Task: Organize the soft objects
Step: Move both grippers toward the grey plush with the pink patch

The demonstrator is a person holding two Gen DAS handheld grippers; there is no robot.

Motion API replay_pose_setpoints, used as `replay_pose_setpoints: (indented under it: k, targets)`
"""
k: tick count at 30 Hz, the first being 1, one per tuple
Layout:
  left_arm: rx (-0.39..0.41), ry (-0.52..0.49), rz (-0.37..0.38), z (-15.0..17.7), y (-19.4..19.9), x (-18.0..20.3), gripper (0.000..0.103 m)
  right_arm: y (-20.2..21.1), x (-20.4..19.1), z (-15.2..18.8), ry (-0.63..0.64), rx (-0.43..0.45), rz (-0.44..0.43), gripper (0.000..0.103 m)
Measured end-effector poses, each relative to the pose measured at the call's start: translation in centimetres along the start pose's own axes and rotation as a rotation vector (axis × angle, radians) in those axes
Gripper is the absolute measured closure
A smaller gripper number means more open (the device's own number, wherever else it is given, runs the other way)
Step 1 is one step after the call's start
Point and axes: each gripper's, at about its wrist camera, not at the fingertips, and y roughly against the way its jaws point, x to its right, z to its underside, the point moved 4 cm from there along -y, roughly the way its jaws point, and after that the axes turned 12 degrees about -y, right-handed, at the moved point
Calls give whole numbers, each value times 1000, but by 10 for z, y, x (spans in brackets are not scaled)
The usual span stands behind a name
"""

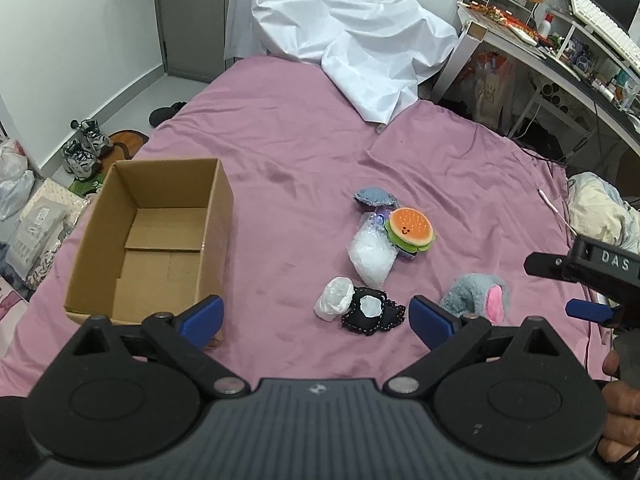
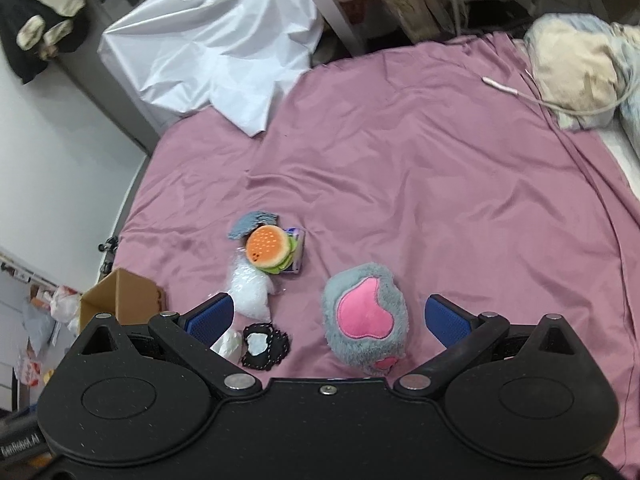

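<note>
Soft objects lie on the purple bed sheet: a plush hamburger on a clear bag of white filling, a blue knitted piece, a black felt piece with a white centre, a white wad and a grey plush with pink ear. An open, empty cardboard box stands at left. My left gripper is open above the black felt piece. My right gripper is open, hovering over the grey plush; it also shows in the left wrist view.
A crumpled white sheet lies at the bed's far end. A desk with shelves stands at far right. A pillow and cable lie at the right. Shoes and bags sit on the floor left of the bed.
</note>
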Motion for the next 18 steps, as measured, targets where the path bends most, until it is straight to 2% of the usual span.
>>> replay_pose_setpoints:
  k: [8,13,18]
  targets:
    - [-27,9,4,-4,-27,5,4,-32,9,-5,-108,2,20,0]
    - [-40,10,14,-8,-44,9,4,-49,8,-4,-97,-16,51,0]
    - [-63,20,29,-9,-61,12,6,-57,15,-6,-132,-33,41,0]
